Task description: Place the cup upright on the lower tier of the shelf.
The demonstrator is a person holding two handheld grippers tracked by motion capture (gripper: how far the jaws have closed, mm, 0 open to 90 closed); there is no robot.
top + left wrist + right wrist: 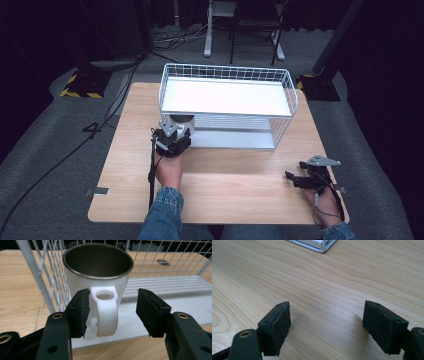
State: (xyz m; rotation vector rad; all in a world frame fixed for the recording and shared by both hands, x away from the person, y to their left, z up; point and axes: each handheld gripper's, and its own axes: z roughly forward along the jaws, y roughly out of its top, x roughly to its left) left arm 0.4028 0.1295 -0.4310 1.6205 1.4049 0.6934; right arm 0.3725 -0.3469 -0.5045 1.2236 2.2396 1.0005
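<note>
A white mug (pixel 75 282) with a steel inside stands upright on the lower shelf of a white wire rack (pixel 227 97), at its left end. In the high view the mug (pixel 181 120) sits just beyond my left gripper (pixel 172 137). In the left gripper view my left gripper (pixel 113 293) is open, with the mug's handle (pixel 106 315) between its jaws. The handle lies close against the left pad, and a wide gap separates it from the right pad. My right gripper (pixel 291 179) rests near the table's front right. Its jaws (pixel 327 312) stand open over bare wood.
The rack's upper shelf (pixel 225 95) is a flat white board inside a wire basket. A corner of the rack's base (pixel 317 245) lies ahead of the right gripper. The wooden table (pixel 225 190) is bare in front. Cables and stand bases lie on the floor behind.
</note>
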